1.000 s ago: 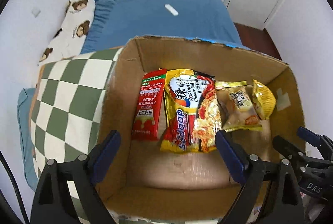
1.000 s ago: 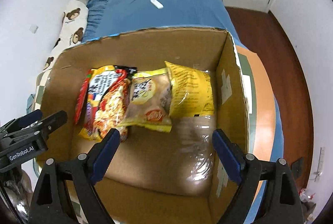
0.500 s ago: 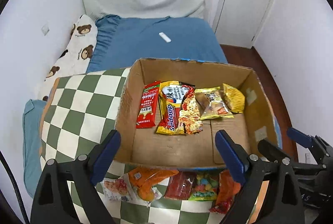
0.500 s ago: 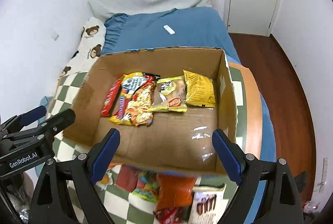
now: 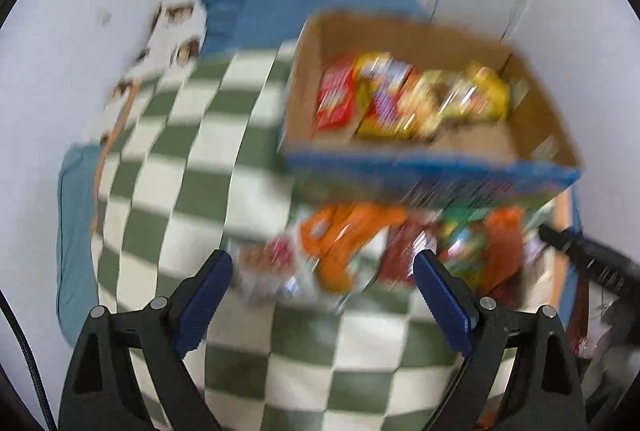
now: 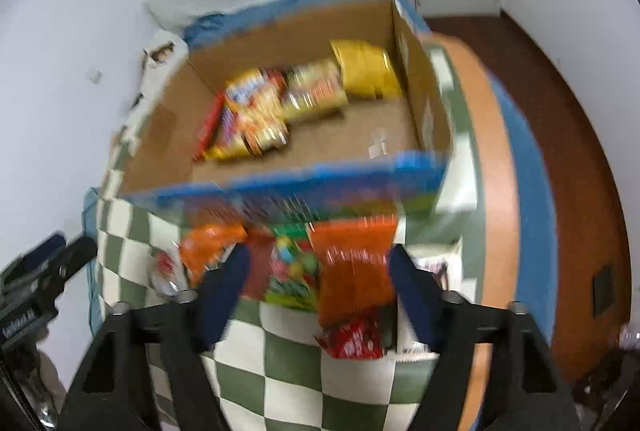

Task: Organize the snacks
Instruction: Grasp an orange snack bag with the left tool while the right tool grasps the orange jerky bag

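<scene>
Checkered worktop now fills the lower frame, box behind. Your right claw is closing over the orange packet, untouched; left claw stays apart, empty.

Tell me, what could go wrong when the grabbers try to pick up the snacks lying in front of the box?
1. The loose packets overlap, so the right gripper, whose jaws are closing above the orange packet, might pinch the colourful candy bag too.
2. The pile lies right against the cardboard box, so a finger could bump its front wall.
3. The left gripper, open above the same pile, could get in the right one's way.
</scene>
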Tool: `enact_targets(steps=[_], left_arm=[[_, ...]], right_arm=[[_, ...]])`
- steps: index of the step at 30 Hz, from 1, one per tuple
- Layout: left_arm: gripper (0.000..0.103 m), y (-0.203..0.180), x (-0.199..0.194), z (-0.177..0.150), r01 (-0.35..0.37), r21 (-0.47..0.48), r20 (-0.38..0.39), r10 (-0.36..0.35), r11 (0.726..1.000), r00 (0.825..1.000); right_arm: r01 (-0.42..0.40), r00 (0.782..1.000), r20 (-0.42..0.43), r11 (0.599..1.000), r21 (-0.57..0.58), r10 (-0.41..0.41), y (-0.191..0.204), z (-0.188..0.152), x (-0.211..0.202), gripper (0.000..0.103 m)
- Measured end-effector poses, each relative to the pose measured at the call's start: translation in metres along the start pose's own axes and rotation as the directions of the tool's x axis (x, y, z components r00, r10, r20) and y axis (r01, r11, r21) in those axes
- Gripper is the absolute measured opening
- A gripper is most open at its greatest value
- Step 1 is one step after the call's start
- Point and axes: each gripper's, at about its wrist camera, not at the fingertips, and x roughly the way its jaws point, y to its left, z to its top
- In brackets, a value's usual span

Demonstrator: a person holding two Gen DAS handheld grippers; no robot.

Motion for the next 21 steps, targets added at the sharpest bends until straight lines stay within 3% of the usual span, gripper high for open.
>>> enact_targets(steps=[4,7,13,17,19,21], left_arm=[[0.093,0.010,0.045,-0.007,-0.024,0.026,-0.098,0.027,0.999,0.995],[0.093,0.002,0.066,0.000,-0.022,0.099,-0.109,0.033,0.995,0.994],[0.092,-0.037,0.111,0.021,-0.048,0.333,-0.136,0.098,0.942,0.986],[0.069,-0.050,0.133,0.023,-0.004,0.369,-0.185,0.078,0.929,0.980],[0.052,-0.053,0.139,0.022,0.031,0.349,-0.211,0.046,0.936,0.976],[0.048,-0.054,0.142,0.020,0.048,0.315,-0.224,0.025,0.948,0.974]], right_arm=[[0.030,0.999,-0.038,0.999,0.040,-0.029,-0.014,-0.010,0.038,0.068],[0.052,0.996,-0.076,0.997,0.054,-0.047,-0.021,-0.008,0.063,0.068],[0.073,0.990,-0.122,0.997,0.038,-0.067,-0.026,-0.005,0.089,0.068],[0.066,0.987,-0.145,0.998,0.008,-0.064,-0.020,-0.003,0.098,0.068],[0.058,0.987,-0.153,0.998,0.004,-0.057,-0.019,-0.003,0.099,0.068],[0.044,0.986,-0.160,0.999,0.014,-0.041,-0.022,-0.004,0.102,0.068]])
